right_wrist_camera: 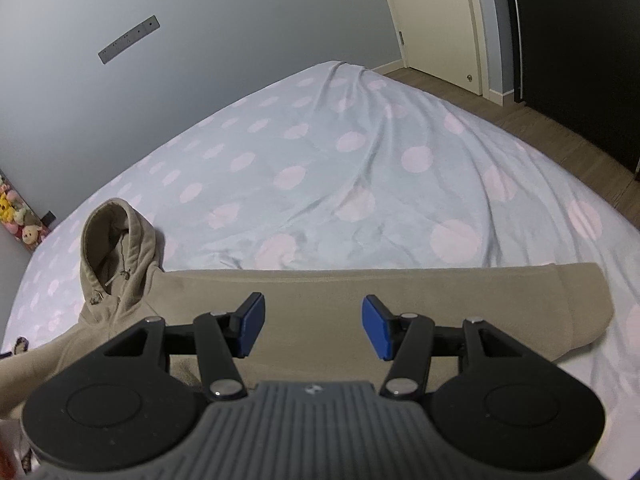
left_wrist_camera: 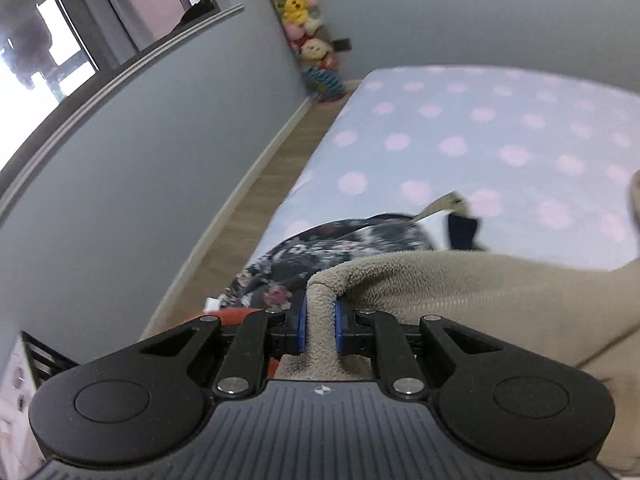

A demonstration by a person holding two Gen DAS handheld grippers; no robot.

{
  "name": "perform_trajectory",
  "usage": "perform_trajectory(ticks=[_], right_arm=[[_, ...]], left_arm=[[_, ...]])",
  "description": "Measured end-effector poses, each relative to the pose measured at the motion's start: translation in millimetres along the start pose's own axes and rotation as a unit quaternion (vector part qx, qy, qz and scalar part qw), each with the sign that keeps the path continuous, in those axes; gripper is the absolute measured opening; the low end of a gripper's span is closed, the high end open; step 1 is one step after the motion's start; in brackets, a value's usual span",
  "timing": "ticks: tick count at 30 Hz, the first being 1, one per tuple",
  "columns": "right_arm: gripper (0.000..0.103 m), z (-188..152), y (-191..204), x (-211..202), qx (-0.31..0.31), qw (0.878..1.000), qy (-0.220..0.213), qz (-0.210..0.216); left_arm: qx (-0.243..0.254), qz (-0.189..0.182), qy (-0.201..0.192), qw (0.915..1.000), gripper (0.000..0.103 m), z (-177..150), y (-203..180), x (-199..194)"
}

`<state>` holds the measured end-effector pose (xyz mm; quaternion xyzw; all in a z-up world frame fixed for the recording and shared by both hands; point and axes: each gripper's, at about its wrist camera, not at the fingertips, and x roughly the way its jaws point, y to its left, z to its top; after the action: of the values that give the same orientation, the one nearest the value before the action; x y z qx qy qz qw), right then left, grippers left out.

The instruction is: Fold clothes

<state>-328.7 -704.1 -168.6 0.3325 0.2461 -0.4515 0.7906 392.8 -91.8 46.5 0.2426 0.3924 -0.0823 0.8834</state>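
Note:
A beige fleece hoodie [right_wrist_camera: 360,296] lies on the bed, folded into a long strip, its hood [right_wrist_camera: 116,240] at the left. My right gripper [right_wrist_camera: 312,328] is open and empty, hovering just above the strip's middle. My left gripper [left_wrist_camera: 320,320] is shut on a raised fold of the same beige hoodie [left_wrist_camera: 480,292], pinched between the blue pads [left_wrist_camera: 301,322]. The cloth runs off to the right of that gripper.
The bed has a pale blue sheet with pink dots [right_wrist_camera: 360,168]. A dark floral garment [left_wrist_camera: 320,248] lies near the bed's left edge. Stuffed toys [left_wrist_camera: 300,20] line the wall corner. Wood floor [left_wrist_camera: 256,200] runs beside the bed; a door [right_wrist_camera: 440,20] is at the far right.

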Motion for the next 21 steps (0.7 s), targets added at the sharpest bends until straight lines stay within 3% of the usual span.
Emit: perform_trajectory(ticks=[2, 7, 10, 14, 16, 18, 19, 21], right_arm=[[0.057, 1.3, 1.4, -2.2, -0.005, 1.000, -0.001, -0.010], [0.057, 5.9, 10.7, 3.0, -0.012, 1.000, 0.004, -0.021], [0.058, 9.1, 21.6, 15.1, -0.026, 0.999, 0.013, -0.018], [0.058, 10.9, 46.8, 39.3, -0.048, 0.998, 0.028, 0.003], [0.058, 9.7, 63.0, 51.1, -0.059, 0.998, 0.034, 0.018], [0.058, 6.3, 77.8, 61.9, -0.071, 0.996, 0.041, 0.033], [0.058, 4.3, 85.0, 67.2, -0.077, 0.995, 0.045, 0.041], [0.058, 0.2, 99.4, 77.6, -0.090, 0.993, 0.054, 0.057]], left_arm=[[0.005, 0.009, -0.004, 0.9999, 0.014, 0.2, -4.3, 15.5], [0.024, 0.018, -0.036, 0.9989, 0.035, -4.2, -15.9, 26.7], [0.031, 0.016, -0.077, 0.9965, 0.049, -1.8, -17.0, 6.7], [0.041, 0.010, -0.132, 0.9903, 0.053, 0.8, -19.9, -23.7], [0.048, -0.008, -0.149, 0.9876, 0.053, -1.2, -28.6, -38.5], [0.068, -0.069, -0.141, 0.9853, 0.051, -9.2, -43.8, -51.7], [0.084, -0.104, -0.130, 0.9825, 0.042, -15.1, -53.3, -55.5], [0.126, -0.137, -0.111, 0.9763, 0.039, -30.4, -80.1, -54.1]])
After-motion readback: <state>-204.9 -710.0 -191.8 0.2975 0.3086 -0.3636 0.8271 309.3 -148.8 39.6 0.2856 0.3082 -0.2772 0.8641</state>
